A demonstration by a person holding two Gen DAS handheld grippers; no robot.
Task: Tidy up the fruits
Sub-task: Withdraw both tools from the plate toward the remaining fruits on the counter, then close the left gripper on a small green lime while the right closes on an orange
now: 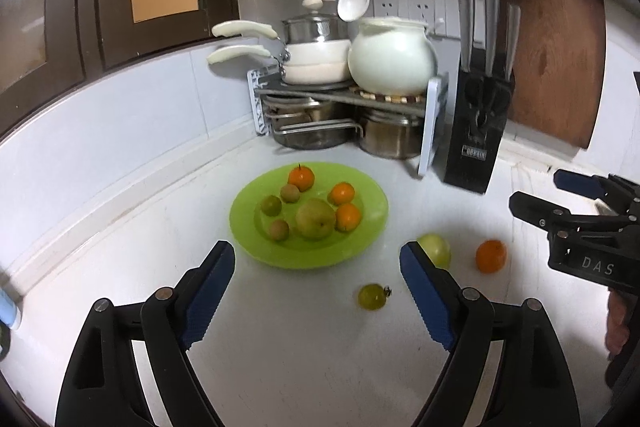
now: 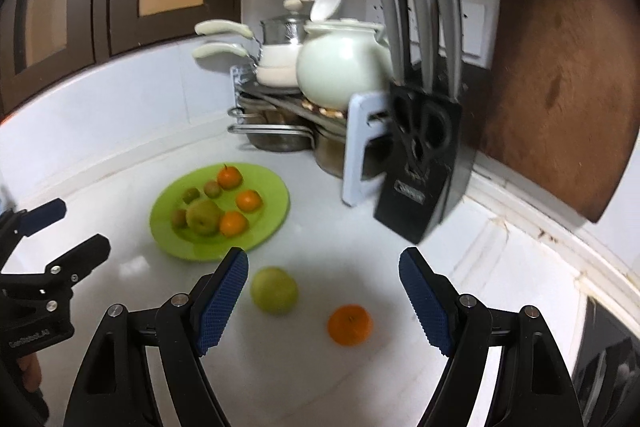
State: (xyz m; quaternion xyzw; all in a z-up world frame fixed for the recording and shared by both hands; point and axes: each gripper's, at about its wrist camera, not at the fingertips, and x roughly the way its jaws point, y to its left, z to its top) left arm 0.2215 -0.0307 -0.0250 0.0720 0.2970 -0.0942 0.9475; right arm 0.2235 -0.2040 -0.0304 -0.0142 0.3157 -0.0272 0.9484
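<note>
Nearest to us, our left tool (image 1: 318, 259) stands wide with nothing between its blue ribbed pads, hovering over the white table (image 1: 280, 347). Just beyond its right finger lies a small yellow-green tomato with a dry stem (image 1: 373, 296), and a pale green round apple (image 1: 436, 249) sits partly hidden behind that fingertip. Our right tool (image 2: 323, 265) is likewise spread wide and empty; the same apple (image 2: 274, 290) lies on the table just beside its left pad, and a loose orange tangerine (image 2: 350, 325) rests between the two fingers, touching neither. Farther off, left of centre, the round lime-green plastic plate (image 1: 372, 227) carries a large yellow-green pear (image 1: 315, 218), three tangerines and three small brownish-green fruits, all close together. Beyond the plate, in the far corner, a grey metal rack (image 1: 344, 95) holds white pans and a round white ceramic pot (image 1: 392, 57), with steel pots below. To its right stands a black knife block (image 1: 476, 131), and a brown wooden cutting board (image 1: 556, 43) leans against the wall.
</note>
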